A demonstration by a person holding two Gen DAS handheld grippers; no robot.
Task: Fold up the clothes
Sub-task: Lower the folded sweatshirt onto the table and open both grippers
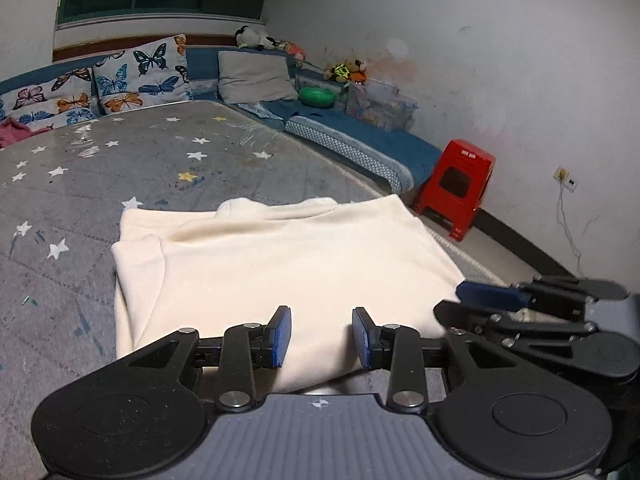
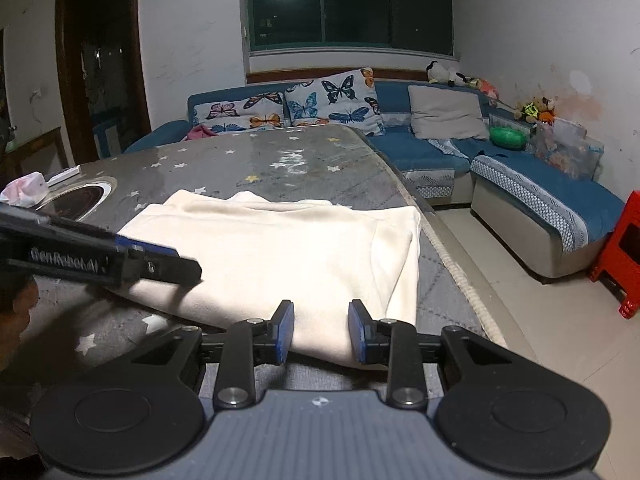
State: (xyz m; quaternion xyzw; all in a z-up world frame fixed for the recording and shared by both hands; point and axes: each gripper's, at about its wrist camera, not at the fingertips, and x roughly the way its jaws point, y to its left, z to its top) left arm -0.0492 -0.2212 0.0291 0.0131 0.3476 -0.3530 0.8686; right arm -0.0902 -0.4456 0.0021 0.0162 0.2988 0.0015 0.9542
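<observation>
Soft, matt cream cloth garment (image 1: 276, 264) with a fleecy nap lies on a worktop (image 1: 168, 168) under glossy clear sheeting. A red stool (image 1: 456, 188) looks like shiny moulded plastic.

Surface: grey quilted table cover (image 2: 280, 160) printed with white and yellow stars, glossy at the far end.
Near edge: folded cream fleece garment (image 2: 280, 248) lying flat.
Left side: round black inset cooktop (image 2: 86, 196); crumpled pink-white cloth (image 2: 26, 190) beside it.
</observation>
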